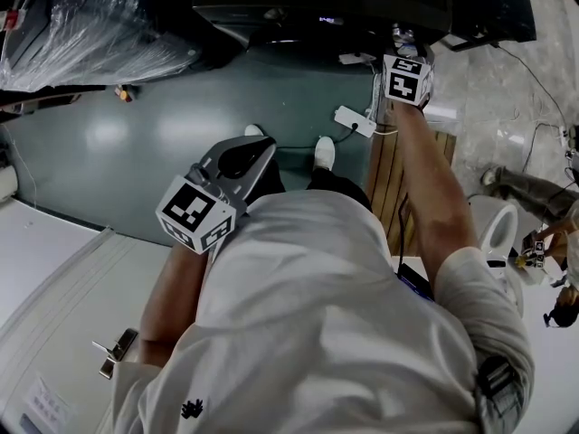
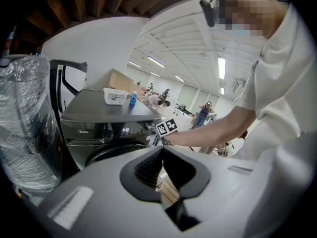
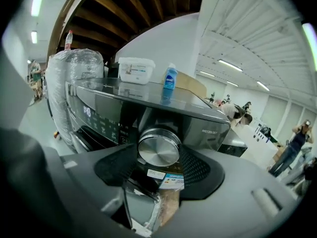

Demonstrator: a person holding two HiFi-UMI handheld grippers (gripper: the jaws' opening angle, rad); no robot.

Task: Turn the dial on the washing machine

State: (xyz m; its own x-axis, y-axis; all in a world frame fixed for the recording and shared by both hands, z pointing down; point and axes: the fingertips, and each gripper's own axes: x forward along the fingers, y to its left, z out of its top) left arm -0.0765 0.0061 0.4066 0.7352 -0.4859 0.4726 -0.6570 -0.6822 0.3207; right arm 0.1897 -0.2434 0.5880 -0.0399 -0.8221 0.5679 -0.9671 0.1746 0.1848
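The dark grey washing machine (image 3: pixel 109 108) fills the right gripper view, with its lit display at the left. Its round silver dial (image 3: pixel 158 148) sits between the jaws of my right gripper (image 3: pixel 158 151), and the black pads (image 3: pixel 198 168) press in against both sides of it. In the head view the right arm reaches forward to the machine (image 1: pixel 317 7), marker cube (image 1: pixel 404 78) on top. My left gripper (image 1: pixel 242 158) is held back near my body, shut and empty. In its own view the left gripper (image 2: pixel 161 151) points at the machine (image 2: pixel 106 128) from a distance.
A white tub (image 3: pixel 136 69) and a blue bottle (image 3: pixel 170 77) stand on the machine's top. A plastic-wrapped bulk (image 1: pixel 81 25) stands to its left. A power strip (image 1: pixel 355 120) with cables lies on the green floor, beside wooden boards (image 1: pixel 384 179). People stand far off at the right.
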